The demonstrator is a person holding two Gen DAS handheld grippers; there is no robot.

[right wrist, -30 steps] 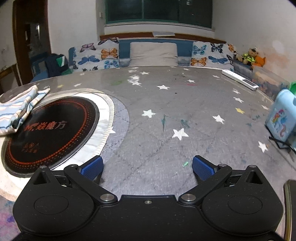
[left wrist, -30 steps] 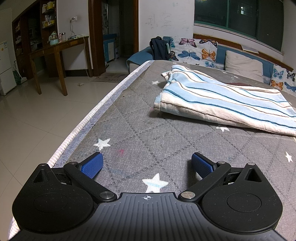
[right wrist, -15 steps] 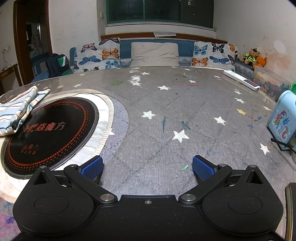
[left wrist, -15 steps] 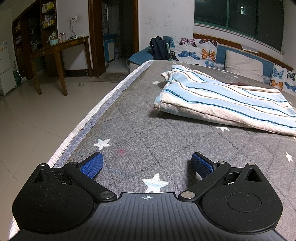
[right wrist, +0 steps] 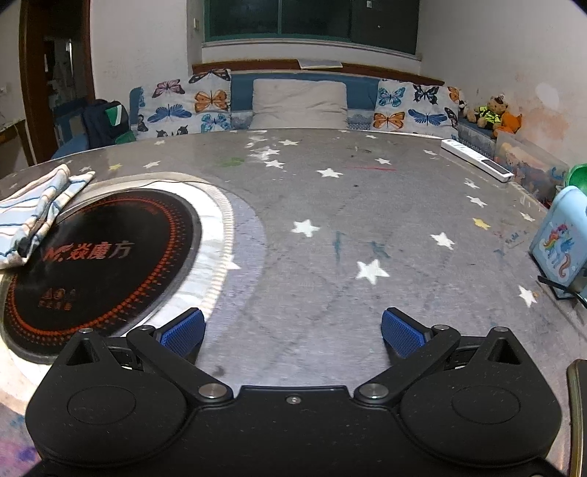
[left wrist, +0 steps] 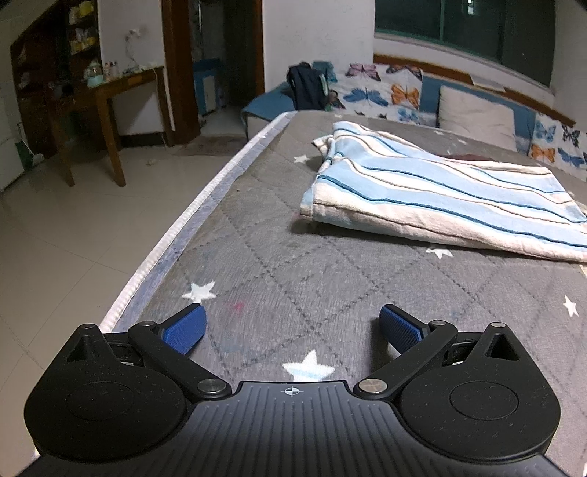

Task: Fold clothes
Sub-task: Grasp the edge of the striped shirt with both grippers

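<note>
We look forward from low over the grey worktop (left wrist: 293,264), close above it. The left view faces its left edge and the striped cloth (left wrist: 440,198); the right view faces the window (right wrist: 312,22). Both share the cloth and butterfly cushions (right wrist: 183,102).

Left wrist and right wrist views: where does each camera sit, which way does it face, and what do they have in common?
Left wrist: sits on the left tool, low over the grey star-print surface near its edge, facing the striped cloth; only the tool's open blue pads show.
Right wrist: sits on the right tool, facing across the surface toward the window, black round disc to its left; again only open pads show.
Shared: the striped cloth, the butterfly cushions and the dark backpack.
</note>
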